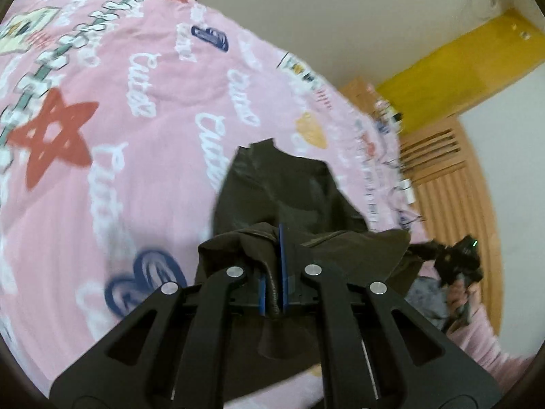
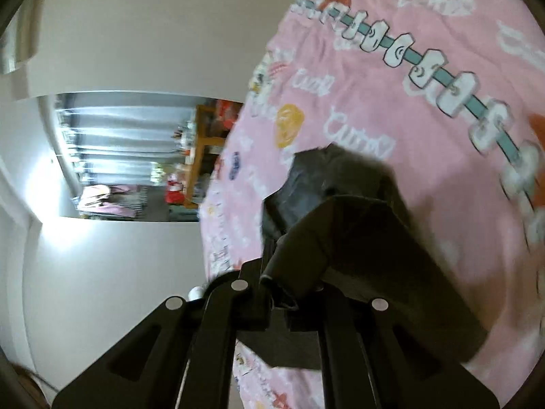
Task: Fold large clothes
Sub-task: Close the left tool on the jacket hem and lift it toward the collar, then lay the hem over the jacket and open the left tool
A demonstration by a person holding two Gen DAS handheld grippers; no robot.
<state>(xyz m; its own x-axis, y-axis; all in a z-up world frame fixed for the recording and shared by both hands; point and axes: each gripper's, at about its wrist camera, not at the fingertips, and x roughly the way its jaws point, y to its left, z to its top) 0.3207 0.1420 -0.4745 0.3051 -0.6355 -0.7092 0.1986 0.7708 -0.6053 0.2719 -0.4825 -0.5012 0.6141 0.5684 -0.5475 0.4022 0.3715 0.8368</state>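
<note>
A dark olive-brown garment (image 1: 282, 191) hangs over a pink printed bedsheet (image 1: 119, 136). My left gripper (image 1: 277, 272) is shut on a bunched edge of the garment, and the cloth drapes away from the blue pads toward the bed. In the right wrist view my right gripper (image 2: 282, 293) is shut on another edge of the same garment (image 2: 357, 231), which spreads out over the pink sheet (image 2: 391, 102). The right gripper also shows far right in the left wrist view (image 1: 460, 259). The fingertips are hidden by cloth.
A wooden headboard (image 1: 453, 191) and a yellow wall panel (image 1: 453, 68) lie beyond the bed's right side. In the right wrist view, a white wall (image 2: 119, 34), a window (image 2: 129, 156) and a wooden shelf (image 2: 204, 150) stand left of the bed.
</note>
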